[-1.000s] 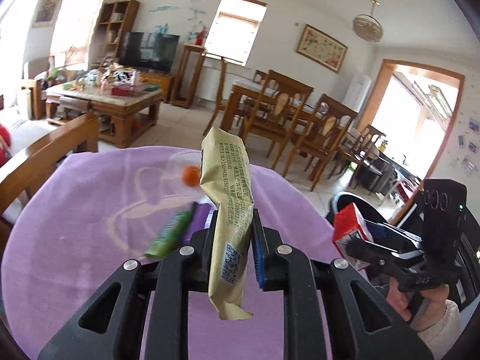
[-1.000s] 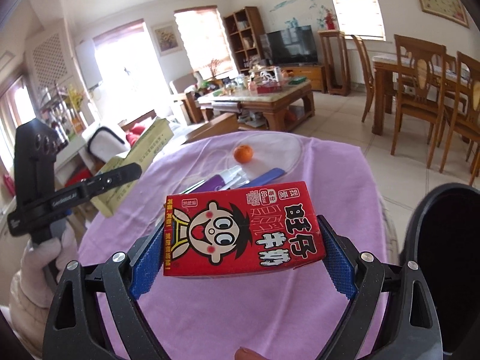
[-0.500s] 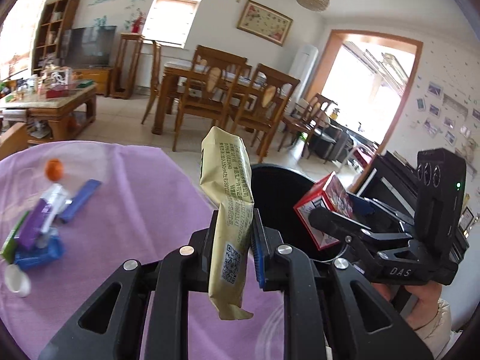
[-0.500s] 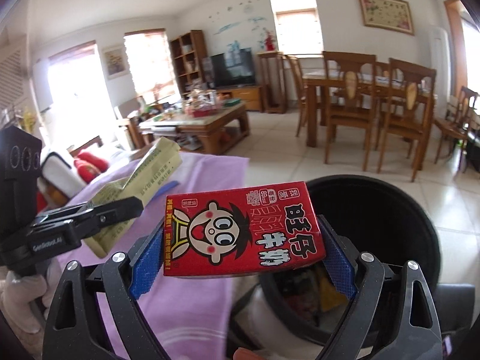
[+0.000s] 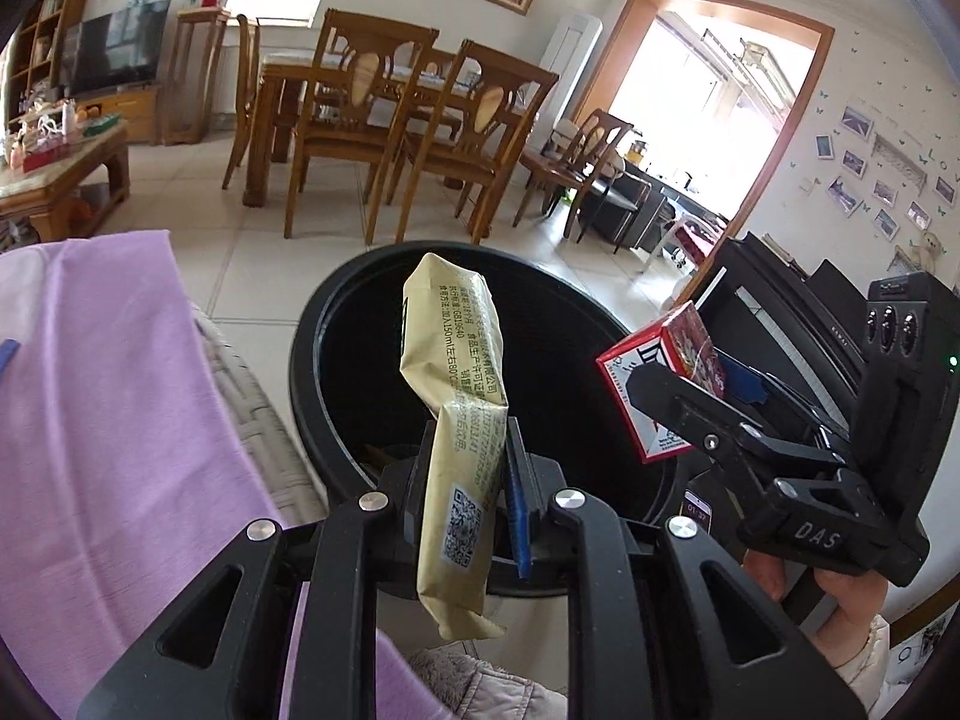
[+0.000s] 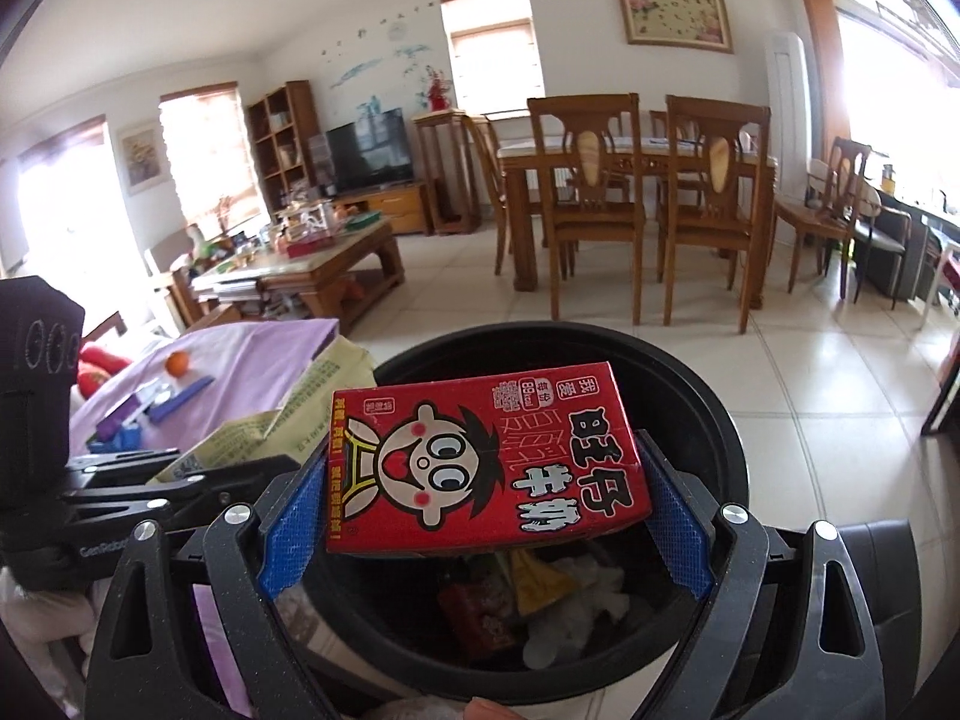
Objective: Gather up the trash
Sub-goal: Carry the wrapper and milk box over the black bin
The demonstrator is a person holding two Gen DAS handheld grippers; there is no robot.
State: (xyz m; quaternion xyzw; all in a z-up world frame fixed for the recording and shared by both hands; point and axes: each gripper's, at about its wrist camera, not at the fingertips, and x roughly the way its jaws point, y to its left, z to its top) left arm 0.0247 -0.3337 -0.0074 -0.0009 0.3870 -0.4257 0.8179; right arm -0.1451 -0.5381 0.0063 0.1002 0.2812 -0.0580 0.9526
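Observation:
My left gripper point(image 5: 471, 474) is shut on a crumpled yellow wrapper point(image 5: 459, 420) and holds it over the near rim of a round black trash bin point(image 5: 336, 420). My right gripper point(image 6: 486, 498) is shut on a red milk carton point(image 6: 486, 468) with a cartoon face, held above the open bin point(image 6: 708, 396). The carton also shows in the left wrist view point(image 5: 666, 378), at the bin's right rim. The wrapper shows in the right wrist view point(image 6: 282, 426), left of the carton. Trash lies in the bin's bottom point(image 6: 540, 600).
The purple-clothed table point(image 5: 108, 420) lies left of the bin, with an orange point(image 6: 177, 363) and several blue and purple items point(image 6: 150, 408) on it. Dining chairs point(image 5: 372, 120) and a table stand beyond on tiled floor. A black piano point(image 5: 798, 324) is right.
Both grippers have swung from the purple table to the bin. The wrapper and the carton now hang over the bin's opening, still gripped.

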